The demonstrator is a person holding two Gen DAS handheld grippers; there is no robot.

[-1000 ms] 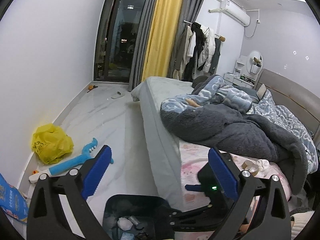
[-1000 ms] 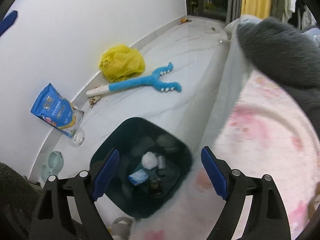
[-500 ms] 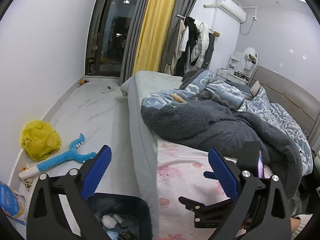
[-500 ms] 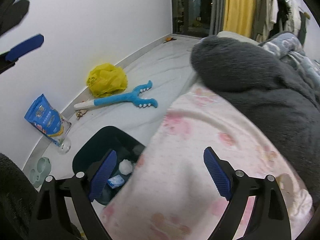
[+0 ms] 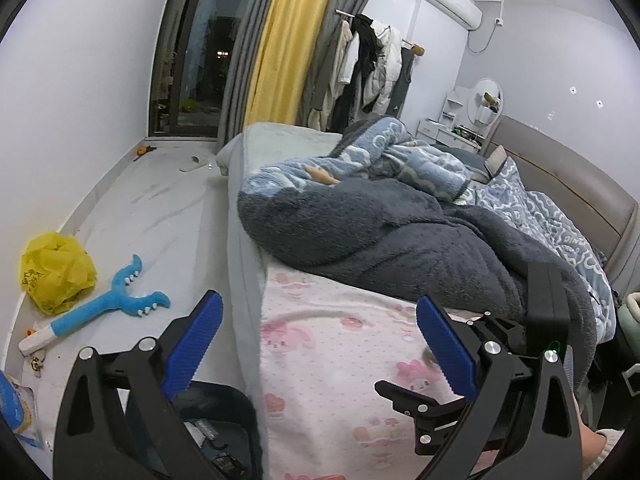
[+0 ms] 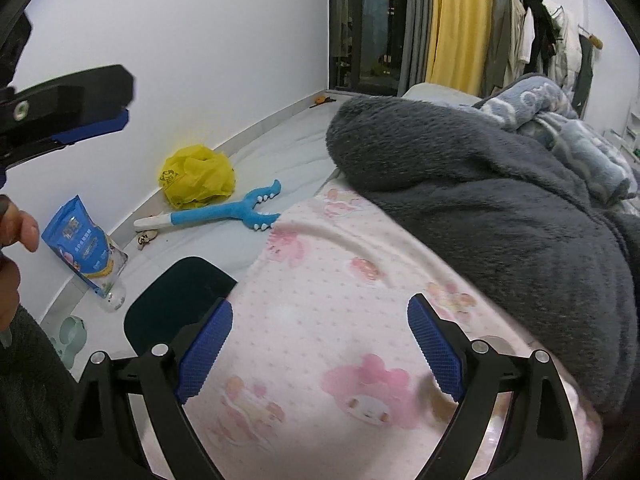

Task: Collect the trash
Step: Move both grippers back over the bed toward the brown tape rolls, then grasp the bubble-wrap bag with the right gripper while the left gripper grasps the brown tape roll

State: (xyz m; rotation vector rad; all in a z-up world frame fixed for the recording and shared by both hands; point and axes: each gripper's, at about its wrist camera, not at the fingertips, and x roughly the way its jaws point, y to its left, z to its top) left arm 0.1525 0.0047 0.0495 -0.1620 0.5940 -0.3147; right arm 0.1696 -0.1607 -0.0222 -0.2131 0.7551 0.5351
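Observation:
In the left wrist view my left gripper (image 5: 318, 344) is open and empty, over the bed's edge. Below it at the lower left is the dark trash bin (image 5: 232, 404), which holds a few scraps. In the right wrist view my right gripper (image 6: 320, 348) is open with nothing between its blue pads, above the pink printed sheet (image 6: 312, 280). The bin (image 6: 176, 300) stands on the floor just left of it. A small pale round thing (image 6: 494, 343) lies on the sheet, mostly hidden behind the right finger. The left gripper's finger (image 6: 80, 100) shows at the upper left.
A yellow plastic bag (image 6: 198, 176), a blue plush toy (image 6: 224, 214) and a blue snack bag (image 6: 82, 244) lie along the wall. A grey fleece blanket (image 5: 380, 232) is heaped on the bed. A pale green dish (image 6: 74, 332) sits by the bin.
Both grippers have swung right from above the bin to over the bed's pink sheet. The bin has slid to the lower left in both views. Both stay open.

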